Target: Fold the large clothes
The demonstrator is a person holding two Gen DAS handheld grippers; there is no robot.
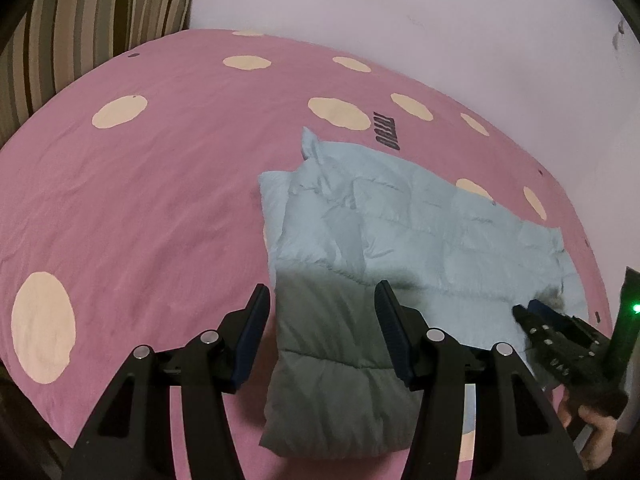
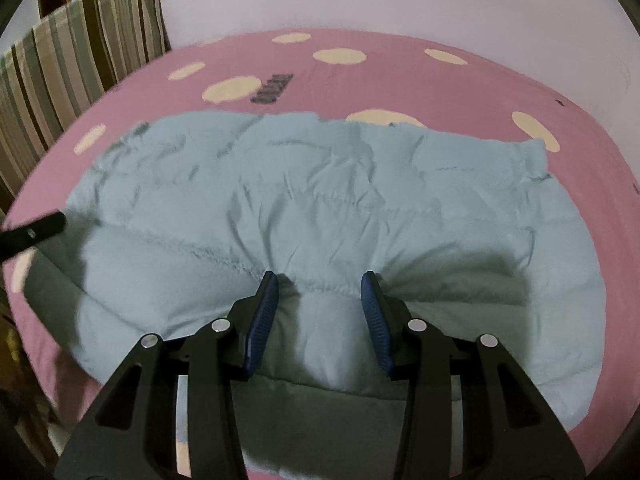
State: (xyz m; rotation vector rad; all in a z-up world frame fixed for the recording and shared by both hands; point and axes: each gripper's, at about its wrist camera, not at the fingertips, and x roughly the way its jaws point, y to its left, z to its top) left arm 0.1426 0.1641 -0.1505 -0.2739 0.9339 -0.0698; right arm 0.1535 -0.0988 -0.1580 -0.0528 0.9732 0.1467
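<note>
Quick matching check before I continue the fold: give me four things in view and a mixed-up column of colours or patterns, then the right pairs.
Things:
1. puffer jacket
2. bed sheet
3. cushion
4. pads of the right hand-held gripper

Colours:
A. striped brown and green
B. dark blue
C. light blue
D. pink with cream spots

Pairs: 1-C, 2-D, 3-A, 4-B

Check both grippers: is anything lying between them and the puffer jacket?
Nothing visible. The left gripper hangs open right over the light blue puffer jacket, and the right gripper is open against its quilted fabric. Only the pink spotted bedsheet surrounds it.
</note>
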